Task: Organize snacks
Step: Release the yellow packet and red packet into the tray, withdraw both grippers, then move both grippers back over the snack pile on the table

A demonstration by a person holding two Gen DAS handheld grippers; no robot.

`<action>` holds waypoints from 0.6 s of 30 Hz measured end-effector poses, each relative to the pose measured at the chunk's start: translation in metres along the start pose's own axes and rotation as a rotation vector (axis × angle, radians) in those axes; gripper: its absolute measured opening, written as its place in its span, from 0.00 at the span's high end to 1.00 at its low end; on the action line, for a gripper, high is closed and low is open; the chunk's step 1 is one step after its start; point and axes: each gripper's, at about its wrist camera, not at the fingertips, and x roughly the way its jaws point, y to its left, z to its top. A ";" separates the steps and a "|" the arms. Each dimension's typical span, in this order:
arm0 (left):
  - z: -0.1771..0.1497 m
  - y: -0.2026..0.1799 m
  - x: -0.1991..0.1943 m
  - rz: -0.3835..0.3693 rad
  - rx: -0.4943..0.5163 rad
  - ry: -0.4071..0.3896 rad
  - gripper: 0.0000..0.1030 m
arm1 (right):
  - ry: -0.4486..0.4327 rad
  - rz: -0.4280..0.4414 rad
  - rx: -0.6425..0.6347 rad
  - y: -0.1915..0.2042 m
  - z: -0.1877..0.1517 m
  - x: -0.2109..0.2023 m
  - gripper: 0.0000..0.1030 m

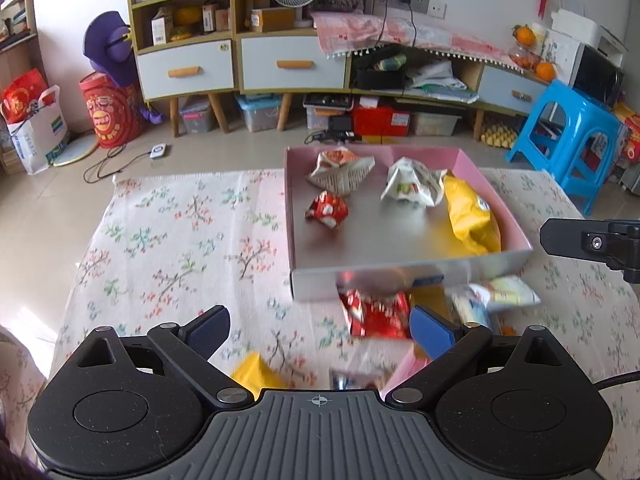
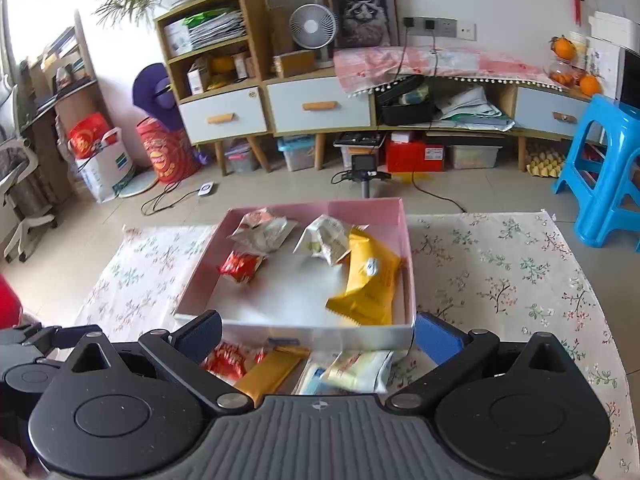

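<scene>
Both tools, left (image 1: 320,330) and right (image 2: 318,336), stood wide open and empty above loose packets, including a red foil packet (image 1: 376,314), on the floral-cloth desk (image 1: 180,240) just beside the pink cardboard box (image 2: 406,248) holding a yellow pouch (image 2: 370,280).

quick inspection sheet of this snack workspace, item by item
surface: floral cloth, bare at the sides
job's things: pink box holds four packets, including a yellow one and a small red one; loose snacks lie in front of its near wall
clutter: nothing seen on the cloth
grippers: left gripper and right gripper both open, empty
cables: black cords on floor behind
surroundings: blue stool, drawer cabinets, fan
</scene>
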 end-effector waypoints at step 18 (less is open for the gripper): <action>-0.048 0.017 -0.019 -0.038 0.050 0.023 0.05 | 0.094 0.005 -0.025 -0.004 -0.055 -0.010 0.08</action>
